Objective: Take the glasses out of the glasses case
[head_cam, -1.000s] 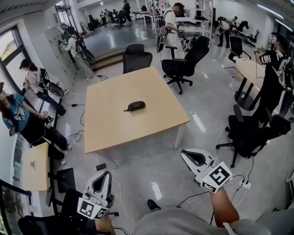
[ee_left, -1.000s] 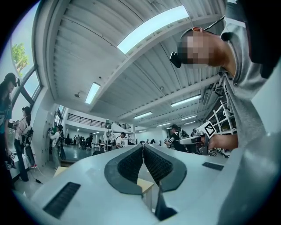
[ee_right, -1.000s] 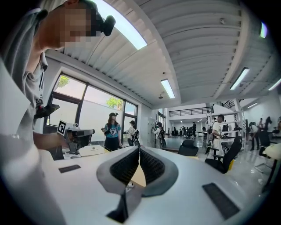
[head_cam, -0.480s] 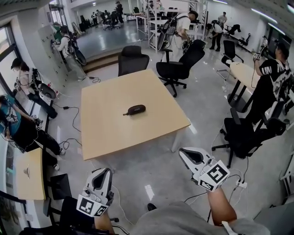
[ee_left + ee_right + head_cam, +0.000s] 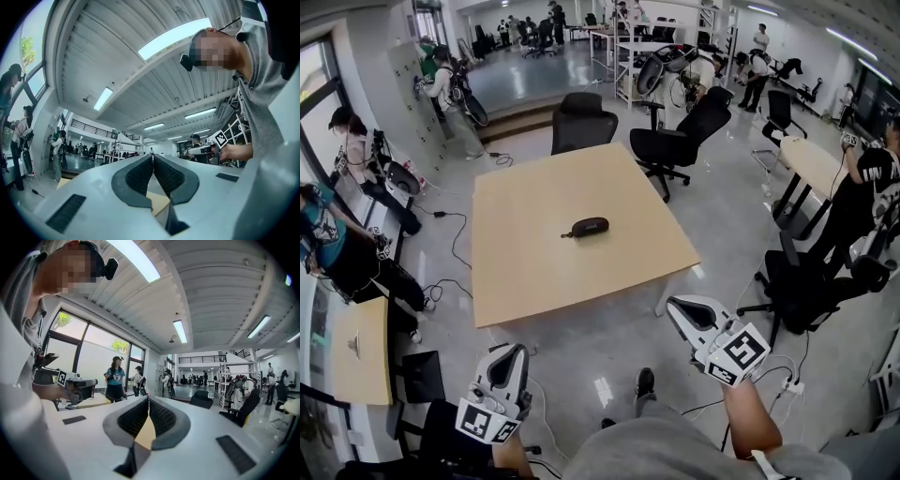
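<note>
The glasses case [image 5: 590, 226] lies near the middle of the wooden table [image 5: 534, 272], well ahead of both your grippers' jaws and touched by neither. It looks closed, though it is too small in the head view to be sure. Your left gripper [image 5: 510, 354] is held short of the table's near edge, its jaws pressed together on nothing. Your right gripper [image 5: 684, 312] hangs just off the table's near right corner, jaws likewise closed tip to tip and empty. A black office chair [image 5: 581, 117] stands beyond the table's far side.
</note>
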The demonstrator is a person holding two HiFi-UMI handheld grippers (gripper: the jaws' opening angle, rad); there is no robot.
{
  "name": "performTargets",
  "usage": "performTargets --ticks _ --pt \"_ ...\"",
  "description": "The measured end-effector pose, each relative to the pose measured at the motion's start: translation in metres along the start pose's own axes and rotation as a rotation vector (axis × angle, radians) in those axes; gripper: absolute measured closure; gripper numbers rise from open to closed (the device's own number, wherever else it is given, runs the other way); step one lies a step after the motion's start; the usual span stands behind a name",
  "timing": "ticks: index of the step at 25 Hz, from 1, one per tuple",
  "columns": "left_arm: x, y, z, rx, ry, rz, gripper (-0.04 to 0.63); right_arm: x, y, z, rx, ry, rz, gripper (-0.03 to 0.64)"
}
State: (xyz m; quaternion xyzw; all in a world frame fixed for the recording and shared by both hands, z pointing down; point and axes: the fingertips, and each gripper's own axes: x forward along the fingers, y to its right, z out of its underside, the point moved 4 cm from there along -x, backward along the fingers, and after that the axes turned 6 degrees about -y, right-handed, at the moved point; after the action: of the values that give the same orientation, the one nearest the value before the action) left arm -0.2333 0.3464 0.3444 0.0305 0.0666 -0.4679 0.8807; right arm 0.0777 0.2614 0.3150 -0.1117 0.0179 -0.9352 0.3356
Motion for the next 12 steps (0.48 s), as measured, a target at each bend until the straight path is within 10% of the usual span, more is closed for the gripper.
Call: performTargets --ticks 12 --pt "0.077 -0.028 0.01 0.019 -0.047 -0.053 0.58 0.057 0.079 0.01 0.03 0.01 -0.079 0.609"
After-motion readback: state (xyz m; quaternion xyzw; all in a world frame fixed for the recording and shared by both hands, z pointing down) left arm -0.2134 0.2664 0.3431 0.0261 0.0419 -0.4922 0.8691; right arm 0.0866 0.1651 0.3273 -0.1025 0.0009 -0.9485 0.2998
